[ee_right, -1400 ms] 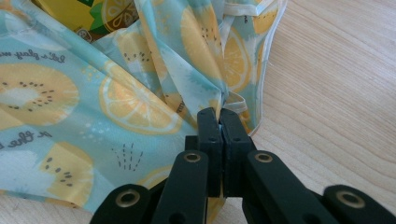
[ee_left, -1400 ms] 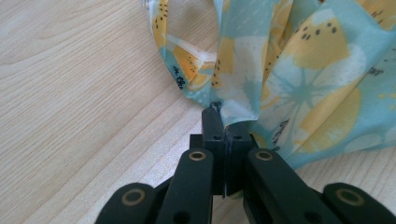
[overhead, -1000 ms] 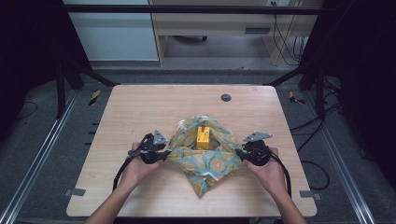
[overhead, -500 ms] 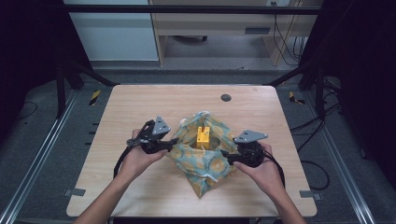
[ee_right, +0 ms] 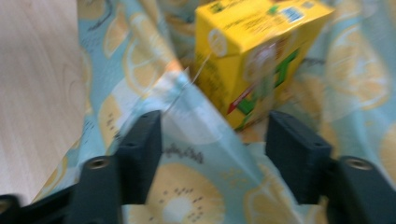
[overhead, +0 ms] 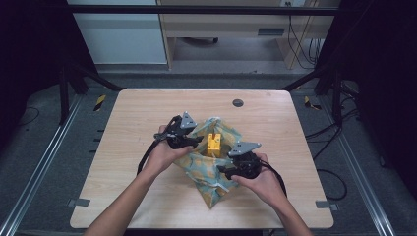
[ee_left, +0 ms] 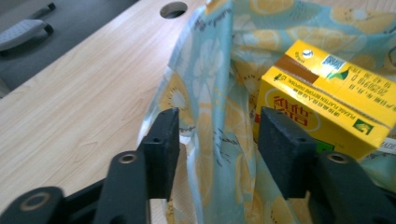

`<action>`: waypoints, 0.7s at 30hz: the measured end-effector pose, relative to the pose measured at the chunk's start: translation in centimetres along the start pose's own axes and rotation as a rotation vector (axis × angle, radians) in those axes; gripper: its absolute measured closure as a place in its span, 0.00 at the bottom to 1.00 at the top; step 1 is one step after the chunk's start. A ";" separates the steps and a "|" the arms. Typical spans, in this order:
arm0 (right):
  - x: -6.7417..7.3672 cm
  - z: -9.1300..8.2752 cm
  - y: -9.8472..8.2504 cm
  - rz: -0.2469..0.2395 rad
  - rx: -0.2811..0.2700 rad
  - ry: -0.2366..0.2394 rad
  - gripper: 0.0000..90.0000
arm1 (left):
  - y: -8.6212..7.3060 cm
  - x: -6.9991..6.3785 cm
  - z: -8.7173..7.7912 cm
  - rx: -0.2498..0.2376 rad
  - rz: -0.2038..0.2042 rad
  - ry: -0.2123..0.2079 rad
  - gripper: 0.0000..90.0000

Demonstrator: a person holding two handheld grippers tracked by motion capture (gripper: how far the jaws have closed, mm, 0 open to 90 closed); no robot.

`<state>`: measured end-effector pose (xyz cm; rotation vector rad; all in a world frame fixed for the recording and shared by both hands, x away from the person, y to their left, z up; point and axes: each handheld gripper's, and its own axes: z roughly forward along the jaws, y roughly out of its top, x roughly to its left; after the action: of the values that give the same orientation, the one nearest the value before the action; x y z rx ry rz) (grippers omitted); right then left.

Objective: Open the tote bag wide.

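Note:
A pale blue cloth (overhead: 211, 179) printed with lemon slices lies bunched on the wooden table (overhead: 147, 108), with a yellow drink carton (overhead: 213, 144) standing in its middle. My left gripper (overhead: 196, 140) sits at the cloth's left edge. In the left gripper view it (ee_left: 217, 149) is open, a raised fold of cloth (ee_left: 210, 70) stands between the jaws, and the carton (ee_left: 327, 100) lies just beyond the right jaw. My right gripper (overhead: 222, 170) is at the cloth's near right. It (ee_right: 217, 156) is open over a cloth ridge (ee_right: 187, 186), facing the carton (ee_right: 252, 51).
A round cable hole (overhead: 238, 103) is set in the far part of the table, also visible as the hole (ee_left: 173, 8) past the cloth. Bare wood (ee_right: 37, 70) lies left of the cloth. Black frame posts and cables surround the table.
Both grippers have moved inward from the cloth's outer corners toward the carton; the left went forward and right, the right went left and nearer. The cloth's sides now stand bunched higher.

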<state>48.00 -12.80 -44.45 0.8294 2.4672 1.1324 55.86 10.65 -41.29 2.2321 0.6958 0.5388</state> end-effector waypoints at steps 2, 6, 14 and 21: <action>0.1 0.2 -0.2 -0.011 0.025 0.019 0.59 | -0.1 0.1 0.4 0.019 0.001 -0.011 0.62; 0.3 0.2 -0.6 -0.031 0.048 0.036 0.83 | -0.1 0.1 0.7 0.040 0.004 -0.024 0.81; 0.7 -0.3 -1.6 -0.033 0.059 0.061 1.00 | -0.1 0.4 1.0 0.054 -0.042 0.002 0.98; 1.0 -1.0 -1.6 -0.036 0.041 0.061 1.00 | 0.2 0.2 0.3 0.030 -0.036 0.024 0.99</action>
<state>46.07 -13.62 -45.05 0.7701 2.5526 1.1137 56.24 10.49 -41.36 2.2395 0.7592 0.5413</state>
